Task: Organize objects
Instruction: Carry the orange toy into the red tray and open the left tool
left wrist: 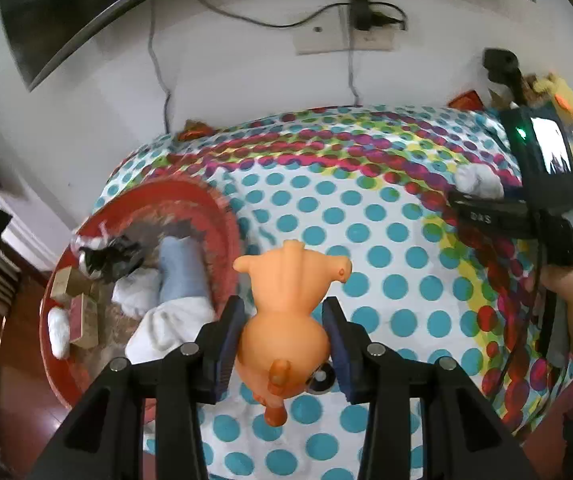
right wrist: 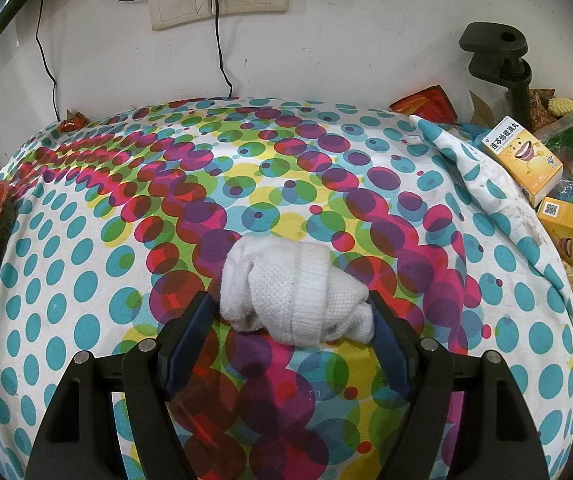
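Left gripper (left wrist: 284,344) clamped on orange rubber toy (left wrist: 286,312), above dotted cloth (left wrist: 386,240) | red basket (left wrist: 222,216) just left, holds boxes, rolled socks | right gripper (right wrist: 292,320) fingers either side of white sock roll (right wrist: 294,288) on cloth, contact unclear, cannot tell | yellow boxes (right wrist: 524,160) far right, black clamp stand (right wrist: 502,64) behind.

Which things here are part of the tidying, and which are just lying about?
In the job:
orange rubber animal toy, in left gripper
rolled white knitted sock, between right gripper fingers
red round basket

Lying about:
yellow medicine boxes
black clamp stand
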The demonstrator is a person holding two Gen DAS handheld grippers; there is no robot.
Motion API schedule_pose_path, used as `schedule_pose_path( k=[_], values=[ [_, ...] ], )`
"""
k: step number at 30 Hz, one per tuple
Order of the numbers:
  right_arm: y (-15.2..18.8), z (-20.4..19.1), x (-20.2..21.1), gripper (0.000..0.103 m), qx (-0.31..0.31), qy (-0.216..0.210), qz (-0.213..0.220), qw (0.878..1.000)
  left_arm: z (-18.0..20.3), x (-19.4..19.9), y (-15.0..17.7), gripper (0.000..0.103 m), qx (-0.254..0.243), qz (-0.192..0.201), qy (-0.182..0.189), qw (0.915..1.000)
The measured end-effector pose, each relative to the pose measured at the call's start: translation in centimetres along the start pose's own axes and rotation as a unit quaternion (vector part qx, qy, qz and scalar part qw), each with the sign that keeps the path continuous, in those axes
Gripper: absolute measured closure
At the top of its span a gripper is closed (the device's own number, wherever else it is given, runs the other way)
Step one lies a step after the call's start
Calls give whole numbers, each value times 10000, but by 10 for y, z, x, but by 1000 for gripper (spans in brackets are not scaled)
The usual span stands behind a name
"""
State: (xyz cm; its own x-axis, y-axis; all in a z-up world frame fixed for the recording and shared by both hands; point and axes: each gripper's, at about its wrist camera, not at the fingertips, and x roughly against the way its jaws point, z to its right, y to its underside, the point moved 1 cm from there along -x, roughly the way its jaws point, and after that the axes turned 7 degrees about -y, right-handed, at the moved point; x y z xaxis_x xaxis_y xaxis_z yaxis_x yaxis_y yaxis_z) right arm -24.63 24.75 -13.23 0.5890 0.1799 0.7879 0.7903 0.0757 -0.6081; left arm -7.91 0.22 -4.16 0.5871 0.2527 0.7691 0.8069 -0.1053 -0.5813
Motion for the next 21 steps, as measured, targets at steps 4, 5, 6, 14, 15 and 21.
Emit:
schedule_pose_path(
  k=[4,5,6,14,15,21],
  values=[
    [0,0,0,28,-2,0,-1,10000,-23,4,1,62,218,124,-75,9997],
    [0,0,0,28,-2,0,-2,10000,-30,5,1,62,274,132,-95,9995],
    [0,0,0,28,-3,0,-2,10000,-37,6,2,62,357,129,-98,9992],
    [0,0,0,28,1,7,-4,10000,-102,-5,16,61,932,34,-420,9948],
    [0,0,0,28,-4,-1,-3,10000,-109,-6,18,61,988,18,-434,9942],
    [0,0,0,28,-2,5,-3,10000,-145,-24,33,61,1247,-171,-597,9902]
  ],
)
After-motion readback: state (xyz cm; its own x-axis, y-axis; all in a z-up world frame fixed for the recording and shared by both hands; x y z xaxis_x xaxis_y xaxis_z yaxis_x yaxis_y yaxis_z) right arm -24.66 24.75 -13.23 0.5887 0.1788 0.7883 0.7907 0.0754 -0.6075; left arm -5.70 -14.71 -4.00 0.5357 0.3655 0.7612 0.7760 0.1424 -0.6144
